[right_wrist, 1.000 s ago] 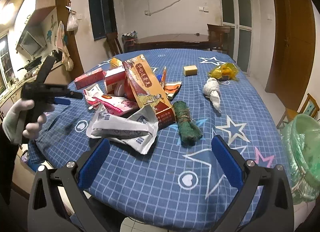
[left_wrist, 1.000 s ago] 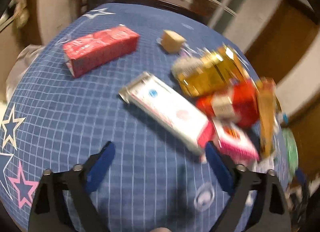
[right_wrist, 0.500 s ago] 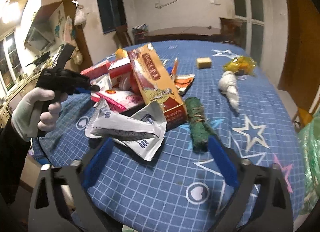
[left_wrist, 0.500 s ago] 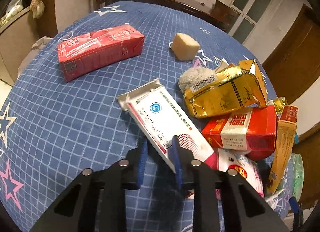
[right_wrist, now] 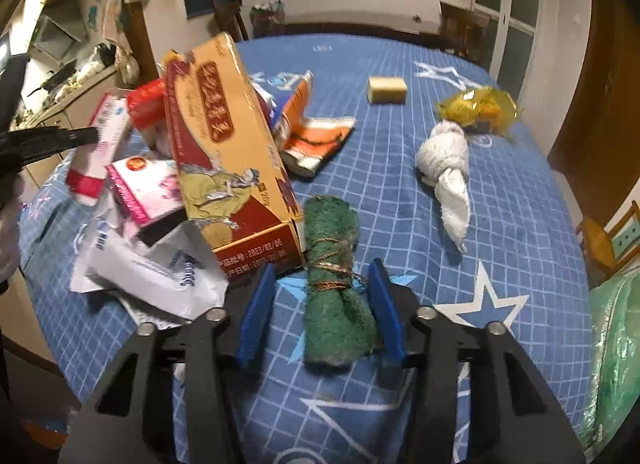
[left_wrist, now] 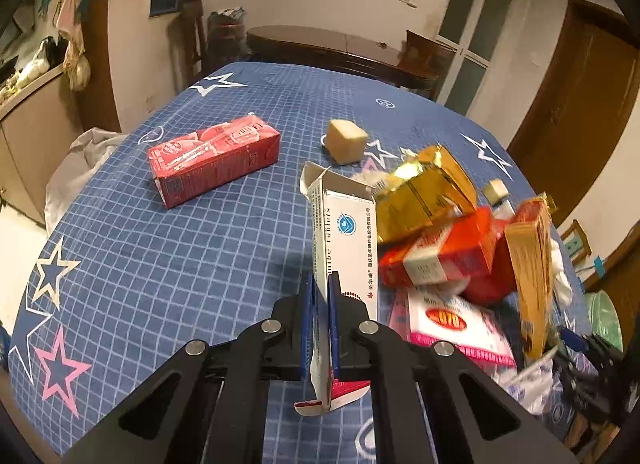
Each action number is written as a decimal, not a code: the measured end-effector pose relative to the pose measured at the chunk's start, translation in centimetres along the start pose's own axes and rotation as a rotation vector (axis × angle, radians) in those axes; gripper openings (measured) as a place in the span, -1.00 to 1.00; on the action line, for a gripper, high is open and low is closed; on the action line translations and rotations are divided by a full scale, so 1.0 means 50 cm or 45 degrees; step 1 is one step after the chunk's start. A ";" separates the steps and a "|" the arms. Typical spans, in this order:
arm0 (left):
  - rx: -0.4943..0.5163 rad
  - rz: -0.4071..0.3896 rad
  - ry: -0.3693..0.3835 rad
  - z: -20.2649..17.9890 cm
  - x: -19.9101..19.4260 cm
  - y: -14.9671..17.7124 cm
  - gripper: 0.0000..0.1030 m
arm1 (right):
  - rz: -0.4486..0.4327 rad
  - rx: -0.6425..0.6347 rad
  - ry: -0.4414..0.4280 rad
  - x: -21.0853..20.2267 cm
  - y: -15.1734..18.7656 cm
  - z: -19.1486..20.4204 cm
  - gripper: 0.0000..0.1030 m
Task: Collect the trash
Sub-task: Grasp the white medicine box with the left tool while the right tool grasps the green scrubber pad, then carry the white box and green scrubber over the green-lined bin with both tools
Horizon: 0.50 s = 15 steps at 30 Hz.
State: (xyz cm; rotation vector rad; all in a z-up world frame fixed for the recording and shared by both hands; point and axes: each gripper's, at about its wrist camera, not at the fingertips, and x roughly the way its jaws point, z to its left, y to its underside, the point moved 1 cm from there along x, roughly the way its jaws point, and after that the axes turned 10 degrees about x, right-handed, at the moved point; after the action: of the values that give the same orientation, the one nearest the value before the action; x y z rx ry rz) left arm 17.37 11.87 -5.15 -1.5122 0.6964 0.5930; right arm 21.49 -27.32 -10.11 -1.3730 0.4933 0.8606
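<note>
Over table | left tool clamped on white box | right tool apart, straddling green roll

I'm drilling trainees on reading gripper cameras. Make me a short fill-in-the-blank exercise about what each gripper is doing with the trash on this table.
1. The left gripper is shut on a flattened ____ cardboard tablet box.
2. The open right gripper straddles a rolled ____ scouring cloth tied with wire.
3. The red rectangular drink carton lies on the ____ checked tablecloth.

Missing words: white; green; blue
</note>
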 end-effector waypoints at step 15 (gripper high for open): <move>0.143 -0.239 0.071 -0.138 -0.159 0.000 -0.84 | -0.394 0.136 0.017 -0.195 0.020 -0.026 -0.73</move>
State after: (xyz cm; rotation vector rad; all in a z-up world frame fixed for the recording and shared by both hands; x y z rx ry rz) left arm 11.66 5.56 1.09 -1.4741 0.6117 0.3650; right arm 14.97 -30.96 -3.63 -1.3147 0.3207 0.5653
